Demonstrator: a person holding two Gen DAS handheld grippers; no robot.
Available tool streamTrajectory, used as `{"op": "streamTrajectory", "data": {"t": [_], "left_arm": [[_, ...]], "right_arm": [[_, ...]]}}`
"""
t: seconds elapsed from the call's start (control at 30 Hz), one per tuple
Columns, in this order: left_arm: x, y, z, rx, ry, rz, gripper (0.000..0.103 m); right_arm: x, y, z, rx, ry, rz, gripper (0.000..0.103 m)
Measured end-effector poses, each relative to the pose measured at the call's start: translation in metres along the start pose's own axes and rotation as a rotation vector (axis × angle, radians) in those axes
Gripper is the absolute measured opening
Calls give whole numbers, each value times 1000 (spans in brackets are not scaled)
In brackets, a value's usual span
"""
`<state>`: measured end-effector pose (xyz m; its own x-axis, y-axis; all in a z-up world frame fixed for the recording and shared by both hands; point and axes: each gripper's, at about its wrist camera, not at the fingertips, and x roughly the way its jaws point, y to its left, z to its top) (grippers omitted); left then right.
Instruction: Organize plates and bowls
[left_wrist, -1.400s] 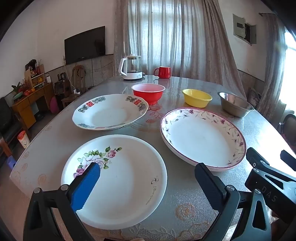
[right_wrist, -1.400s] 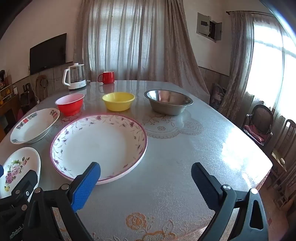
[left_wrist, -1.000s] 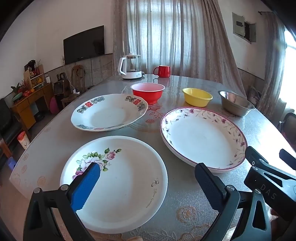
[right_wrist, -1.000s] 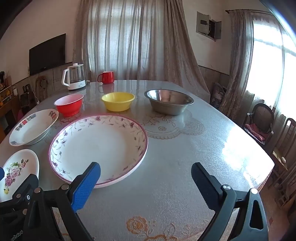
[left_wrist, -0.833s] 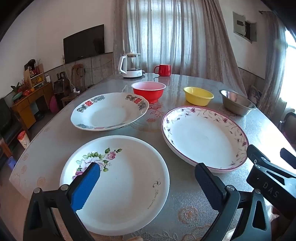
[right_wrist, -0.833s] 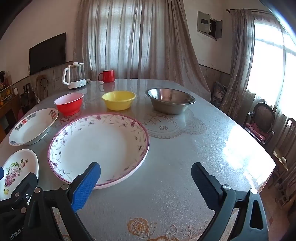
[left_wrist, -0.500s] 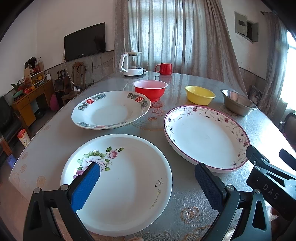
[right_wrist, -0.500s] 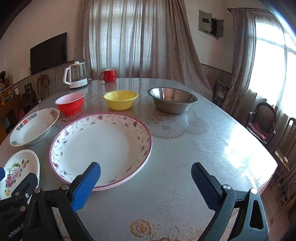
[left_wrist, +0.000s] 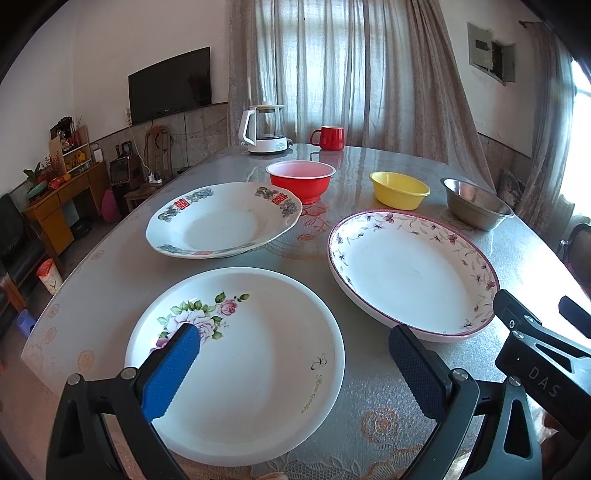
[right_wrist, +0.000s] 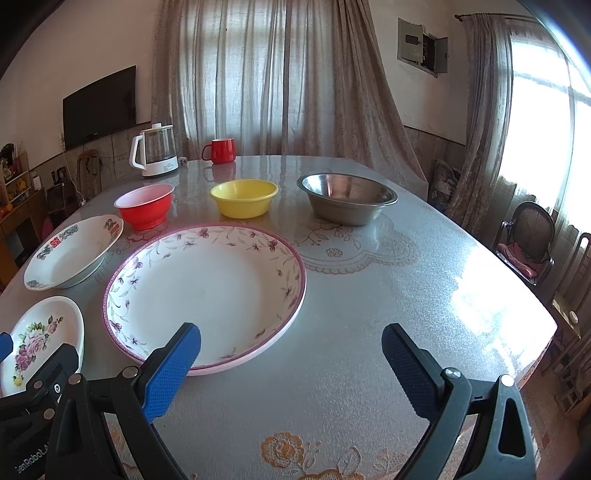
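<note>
Hovering low at the near edge of the table (right_wrist: 369, 302), both grippers are spread wide with nothing between their fingers. The left gripper (left_wrist: 295, 365) hangs over the white rose-print plate (left_wrist: 258, 365), which lies nearest, its blue finger pad over the plate's 9 o'clock side. The right gripper (right_wrist: 291, 362) sits just to its right, its left finger above the near rim of the large purple-vine plate (right_wrist: 207, 288). At 11 o'clock from the rose plate rests a scalloped plate with red characters (left_wrist: 221, 225). Farther back, a row runs left to right: a red bowl (right_wrist: 146, 206), a yellow bowl (right_wrist: 243, 197) and a steel bowl (right_wrist: 347, 197), all apart. At the far edge, around 12 o'clock, stand a white kettle (right_wrist: 157, 155) and a red mug (right_wrist: 221, 150).
</note>
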<state>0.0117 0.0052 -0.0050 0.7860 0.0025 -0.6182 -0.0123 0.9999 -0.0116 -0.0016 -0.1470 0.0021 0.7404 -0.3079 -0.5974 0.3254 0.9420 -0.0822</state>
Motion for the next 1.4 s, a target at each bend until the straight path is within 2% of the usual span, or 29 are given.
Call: {"op": "streamTrajectory", "data": {"t": [1.4], "left_arm": [[-3, -4, 2, 15, 7, -8, 103]], "right_arm": [[4, 0, 1, 2, 16, 34, 101]]}}
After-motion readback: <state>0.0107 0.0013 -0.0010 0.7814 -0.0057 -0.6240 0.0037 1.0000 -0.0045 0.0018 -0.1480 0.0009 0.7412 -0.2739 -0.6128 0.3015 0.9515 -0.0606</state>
